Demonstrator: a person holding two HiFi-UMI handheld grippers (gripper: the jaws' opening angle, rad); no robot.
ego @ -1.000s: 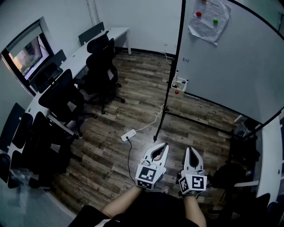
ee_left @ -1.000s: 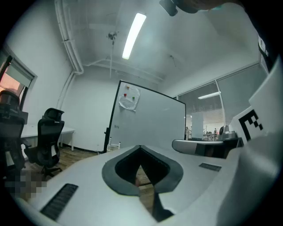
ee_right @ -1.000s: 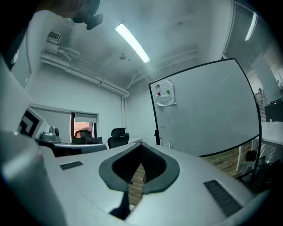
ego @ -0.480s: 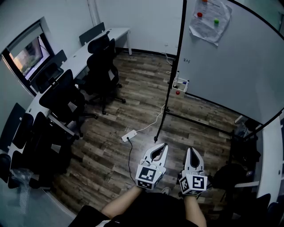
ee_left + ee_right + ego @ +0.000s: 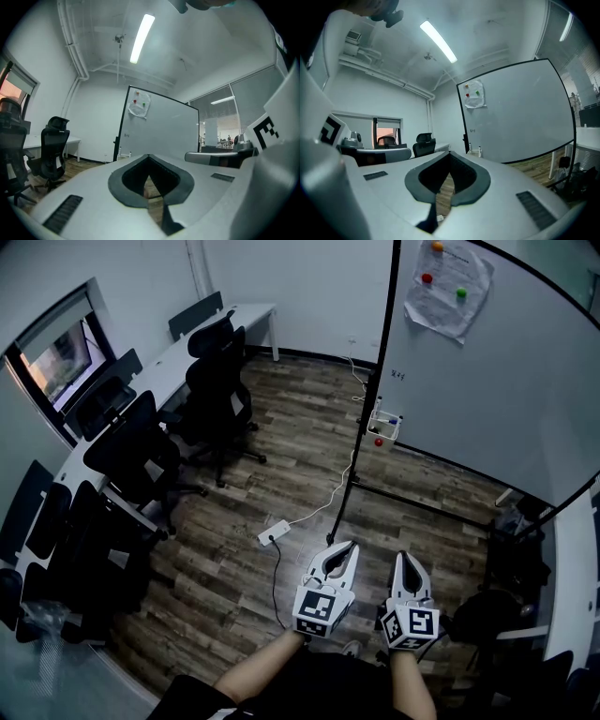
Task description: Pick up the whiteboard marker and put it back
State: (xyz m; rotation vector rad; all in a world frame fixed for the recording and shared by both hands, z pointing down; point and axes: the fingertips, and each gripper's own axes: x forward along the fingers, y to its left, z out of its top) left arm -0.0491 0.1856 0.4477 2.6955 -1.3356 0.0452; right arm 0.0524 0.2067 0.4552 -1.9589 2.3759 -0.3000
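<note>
Jaws first: met tip to tip on left gripper (image 5: 149, 157), nothing between; same on right gripper (image 5: 450, 154), clenched shut and empty. Held side by side, low and close to the body, pointing level across the room toward whiteboard (image 5: 506, 381).

Well apart from both: small white tray (image 5: 385, 425) hung at the board's left post, with whiteboard marker (image 5: 393, 416) presumably among the slim sticks standing in it. Judged light, rigid, smooth plastic, round enough to roll or twist in a pinch. Best taken across the middle of the barrel, clear of the cap, with a modest squeeze. Little to break, beyond a cap knocked loose.

Hard to make out: number of markers in the tray, 1, 2 or more, and which end up; too small in all 3 views. Red dot (image 5: 378, 441) just below the tray: magnet or cap, not possible to tell. Cut off: whiteboard's right end, past the picture's edge. Forearms visible only in part at the bottom of the head view.
</note>
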